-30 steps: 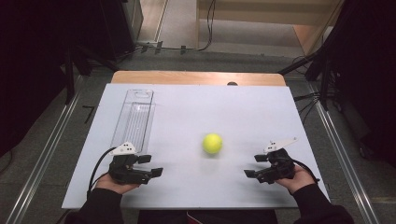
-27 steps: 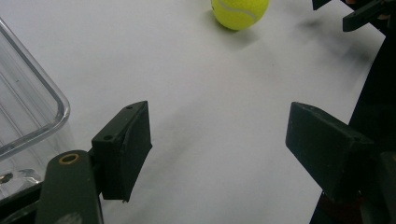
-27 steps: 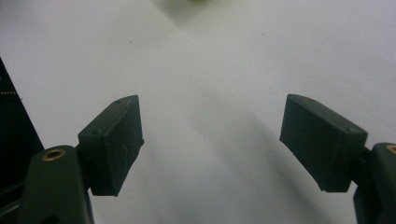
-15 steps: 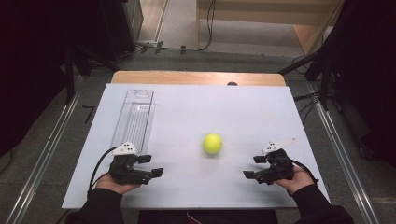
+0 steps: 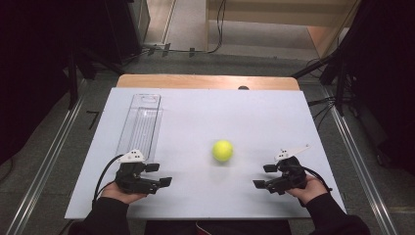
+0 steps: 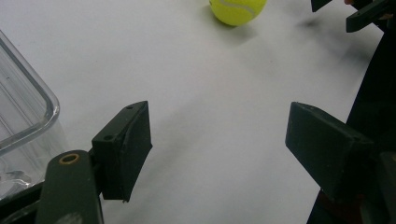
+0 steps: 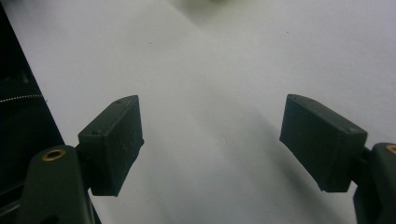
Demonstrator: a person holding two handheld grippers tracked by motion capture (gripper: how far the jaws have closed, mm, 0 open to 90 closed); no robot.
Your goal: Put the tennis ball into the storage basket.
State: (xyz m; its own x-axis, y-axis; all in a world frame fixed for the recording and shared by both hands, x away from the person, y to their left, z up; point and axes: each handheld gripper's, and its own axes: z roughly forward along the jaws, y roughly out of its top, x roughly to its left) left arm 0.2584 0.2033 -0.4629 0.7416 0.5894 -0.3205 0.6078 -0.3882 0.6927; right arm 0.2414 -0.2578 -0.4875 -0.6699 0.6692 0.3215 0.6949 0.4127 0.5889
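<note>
A flat white rectangular table top [image 5: 274,122] with a matte, faintly speckled surface takes up most of the high view, with a strip of light wooden board [image 5: 205,81] showing beyond its far edge. The surroundings are dark, and what stands at either side of the table is too dim to make out.

On the left part of the table lies a long clear plastic tray [image 5: 140,123] with rounded corners and a ribbed floor; its near end is partly covered by the left gripper. In the left gripper view only a rounded corner of it [image 6: 28,116] enters the frame at the left edge, glassy and reflective.

The black left gripper [image 5: 159,175] (a pale three-cornered plate rides on top of it) sits near the table's front edge in the person's left hand [image 5: 122,192], its jaws spread wide with bare table between them. The black right gripper [image 5: 264,176] sits opposite at the front right in the right hand [image 5: 307,188], jaws likewise spread wide around nothing. Dark sleeves are cut off by the bottom edge.

A fuzzy yellow-green tennis ball [image 5: 222,151] rests on the table between the two grippers and a little beyond them, apart from both. In the left gripper view it [image 6: 238,10] is cropped by the top edge, a pale seam visible; in the right gripper view only a blurred greenish trace at the top edge hints at it.
</note>
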